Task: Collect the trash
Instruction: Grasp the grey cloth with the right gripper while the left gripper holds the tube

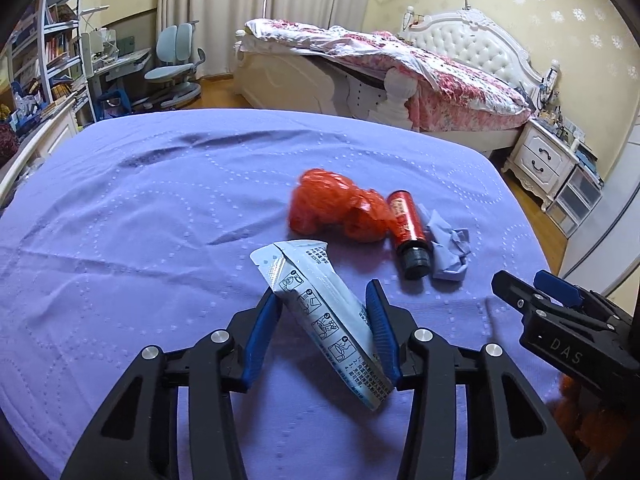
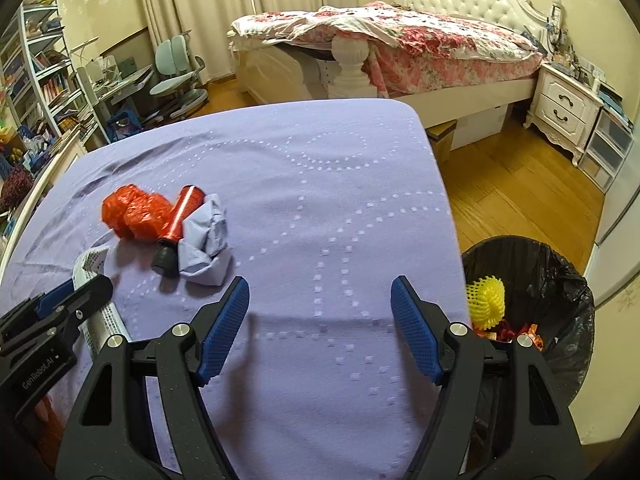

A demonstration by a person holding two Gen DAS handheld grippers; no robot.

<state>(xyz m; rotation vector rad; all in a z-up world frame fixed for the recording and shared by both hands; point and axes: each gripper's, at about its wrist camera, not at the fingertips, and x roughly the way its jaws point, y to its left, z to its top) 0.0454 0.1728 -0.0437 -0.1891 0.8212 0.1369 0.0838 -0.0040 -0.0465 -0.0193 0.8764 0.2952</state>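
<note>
Left wrist: close above the purple tabletop [image 1: 140, 208], angled down toward the bed [image 1: 420, 76].
Right wrist: same facing, probably further right.
Shared: red bag [image 1: 336, 212], centre frame.

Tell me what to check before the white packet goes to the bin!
1. White printed foil packet between the left gripper fingers: ok.
2. Pads really pressing the packet tight: cannot tell.
3. Right gripper empty and open over the purple tablecloth: ok.
4. Black-lined trash bin open beside the table, with room above the yellow foam net: ok.
5. Way to the bin free: not ok, the right gripper sits between.
6. Table finished: not ok, the crumpled red plastic bag, red bottle with black cap and crumpled purple paper wait.
</note>
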